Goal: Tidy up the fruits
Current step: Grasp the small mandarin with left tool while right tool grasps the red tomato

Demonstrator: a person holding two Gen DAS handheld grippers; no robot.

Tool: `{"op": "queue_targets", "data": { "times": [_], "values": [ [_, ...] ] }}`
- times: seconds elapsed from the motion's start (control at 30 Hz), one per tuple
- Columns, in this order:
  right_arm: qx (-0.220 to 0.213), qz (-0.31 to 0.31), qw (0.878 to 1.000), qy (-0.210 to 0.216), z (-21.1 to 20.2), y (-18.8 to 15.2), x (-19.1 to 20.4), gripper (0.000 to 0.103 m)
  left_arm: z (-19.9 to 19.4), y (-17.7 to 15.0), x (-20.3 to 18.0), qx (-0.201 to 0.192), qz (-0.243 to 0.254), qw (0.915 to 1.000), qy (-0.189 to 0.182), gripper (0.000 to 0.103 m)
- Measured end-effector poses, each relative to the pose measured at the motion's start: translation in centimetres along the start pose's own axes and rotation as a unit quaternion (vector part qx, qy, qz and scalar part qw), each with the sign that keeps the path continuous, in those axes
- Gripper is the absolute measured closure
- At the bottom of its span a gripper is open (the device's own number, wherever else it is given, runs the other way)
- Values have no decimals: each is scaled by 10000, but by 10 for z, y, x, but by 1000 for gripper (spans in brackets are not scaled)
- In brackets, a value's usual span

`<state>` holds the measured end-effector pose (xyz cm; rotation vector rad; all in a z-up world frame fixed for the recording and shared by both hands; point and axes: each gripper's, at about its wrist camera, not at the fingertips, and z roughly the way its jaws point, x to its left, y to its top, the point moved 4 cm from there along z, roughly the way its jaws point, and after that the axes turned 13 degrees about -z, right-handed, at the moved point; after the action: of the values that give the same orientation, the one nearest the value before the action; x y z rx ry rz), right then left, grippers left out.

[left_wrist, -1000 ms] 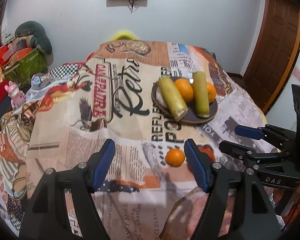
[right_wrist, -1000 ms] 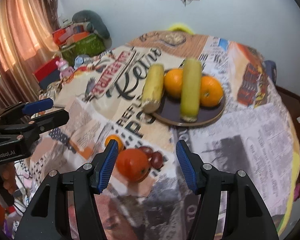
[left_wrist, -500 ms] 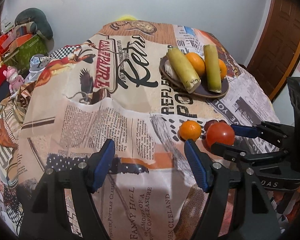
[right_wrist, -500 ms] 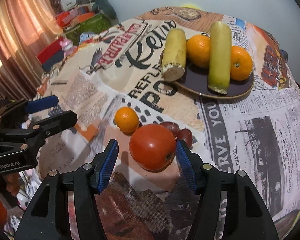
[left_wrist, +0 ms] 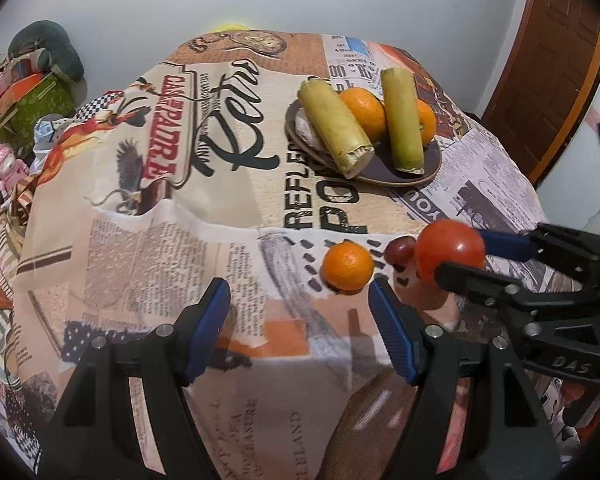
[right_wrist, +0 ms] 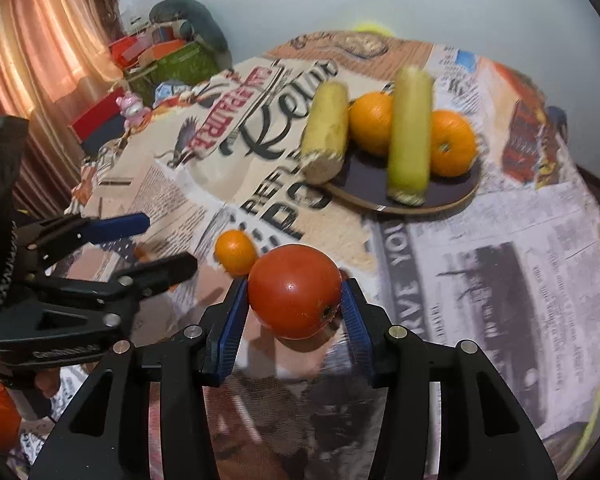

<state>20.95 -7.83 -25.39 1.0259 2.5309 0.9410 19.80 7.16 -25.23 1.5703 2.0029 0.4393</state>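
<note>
Fruits on plate: dark round plate (left_wrist: 430, 162), far right, holds two oranges (right_wrist: 452, 142) and two pale-green cut stalks (left_wrist: 402, 118).
Tomato (right_wrist: 294, 296): smooth, red, gripped by right gripper (right_wrist: 294, 312), whose jaws have just been closing.
Small orange (left_wrist: 347, 266): near, on printed tablecloth (left_wrist: 140, 240).
Left gripper (left_wrist: 300, 320): open, empty; bare cloth beneath.

Right gripper (right_wrist: 294, 300) just closing on something, left gripper (left_wrist: 300, 322) gaping
</note>
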Motion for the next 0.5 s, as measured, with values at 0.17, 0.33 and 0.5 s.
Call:
{"op": "queue_targets", "data": {
  "times": [0.17,0.33,0.5],
  "values": [
    [-156,109,9997,-168,-11,2,-18,59,14,3,-12,99,99,9999,-17,32],
    [-266,286,9988,-286,-19,0,-38,59,28,3,-23,197,260,9995,27,32],
    [-290,426,9981,-343,-21,-4,-53,59,35,4,-27,212,330,9992,60,32]
  ]
}}
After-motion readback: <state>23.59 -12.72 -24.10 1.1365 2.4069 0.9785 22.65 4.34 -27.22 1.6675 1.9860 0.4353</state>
